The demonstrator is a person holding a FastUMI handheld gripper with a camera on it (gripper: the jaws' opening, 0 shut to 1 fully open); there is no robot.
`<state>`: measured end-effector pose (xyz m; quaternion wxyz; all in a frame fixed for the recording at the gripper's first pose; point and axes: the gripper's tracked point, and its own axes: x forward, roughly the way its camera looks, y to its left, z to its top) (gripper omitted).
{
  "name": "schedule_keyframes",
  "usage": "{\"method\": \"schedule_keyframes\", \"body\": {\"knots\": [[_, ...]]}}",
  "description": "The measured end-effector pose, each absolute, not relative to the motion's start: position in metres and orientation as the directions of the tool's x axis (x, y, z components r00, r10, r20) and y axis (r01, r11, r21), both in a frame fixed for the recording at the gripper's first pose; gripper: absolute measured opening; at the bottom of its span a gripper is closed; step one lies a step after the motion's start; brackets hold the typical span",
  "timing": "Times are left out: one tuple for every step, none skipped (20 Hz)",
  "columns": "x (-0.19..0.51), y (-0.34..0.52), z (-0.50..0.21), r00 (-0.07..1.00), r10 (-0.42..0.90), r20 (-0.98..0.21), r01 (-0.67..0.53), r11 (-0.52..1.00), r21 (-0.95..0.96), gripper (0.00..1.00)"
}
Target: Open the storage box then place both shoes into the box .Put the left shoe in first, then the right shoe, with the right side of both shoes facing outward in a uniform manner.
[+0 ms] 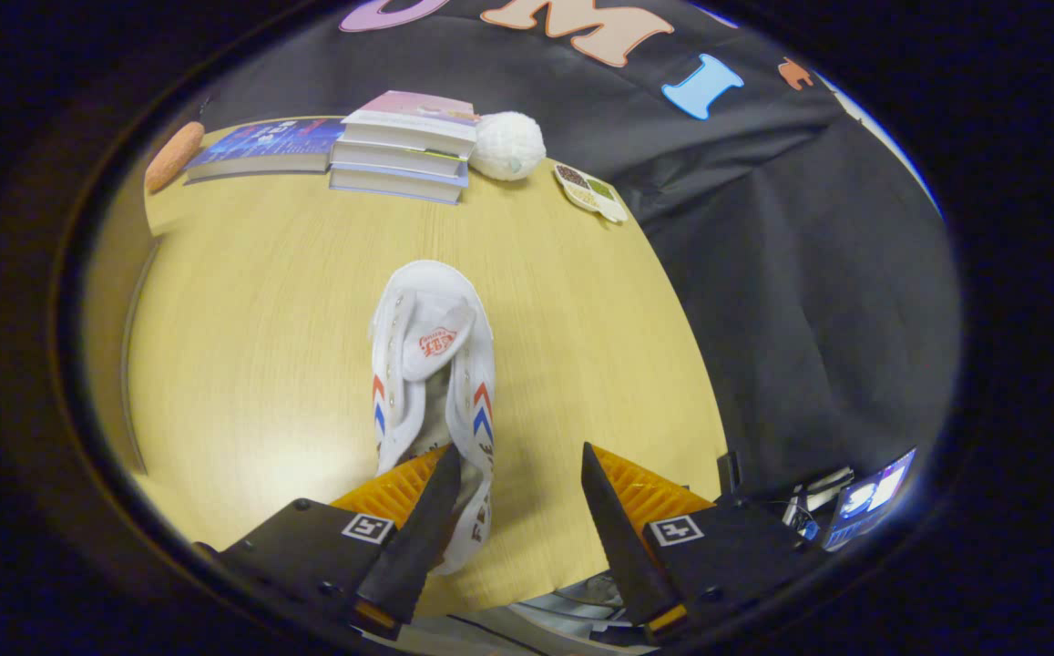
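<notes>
- The gripper (520, 474) is hovering over the wooden table (244, 319) with its two fingers spread wide apart and pressing on nothing
- A white shoe (434, 364) is lying on the table, its toe pointing away from the gripper and its heel end reaching back toward the fingers
- The left finger (417, 533) is overlapping the heel end of the shoe; whether it is touching cannot be told
- The right finger (613, 524) is standing well apart from the shoe, with bare tabletop showing between it and the shoe's side
- A stack of books (408, 146) is resting at the far edge of the table, beyond the shoe
- A white fluffy ball (508, 146) is sitting just beside the books
- A small sectioned dish (590, 193) is lying near the ball, at the table's far edge
</notes>
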<state>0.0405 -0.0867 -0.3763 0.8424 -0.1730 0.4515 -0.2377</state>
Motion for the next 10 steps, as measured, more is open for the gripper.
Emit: {"method": "schedule_keyframes", "body": {"knots": [[0.046,-0.091,-0.379,0.479,-0.556,-0.679,0.246,0.828,-0.504,0.84],[0.052,-0.094,-0.38,0.485,-0.551,-0.679,0.238,0.83,-0.504,0.83],[0.058,-0.097,-0.384,0.489,-0.547,-0.68,0.228,0.832,-0.506,0.82],[0.064,-0.099,-0.385,0.494,-0.543,-0.68,0.223,0.834,-0.504,0.81],[0.071,-0.101,-0.387,0.502,-0.535,-0.679,0.216,0.838,-0.501,0.8],[0.076,-0.104,-0.388,0.508,-0.529,-0.68,0.209,0.841,-0.498,0.78],[0.08,-0.107,-0.392,0.513,-0.525,-0.68,0.207,0.844,-0.495,0.77],[0.085,-0.109,-0.395,0.518,-0.522,-0.678,0.204,0.845,-0.494,0.76],[0.09,-0.109,-0.401,0.529,-0.505,-0.682,0.189,0.854,-0.485,0.75],[0.092,-0.109,-0.409,0.528,-0.492,-0.692,0.16,0.858,-0.488,0.74]]}}
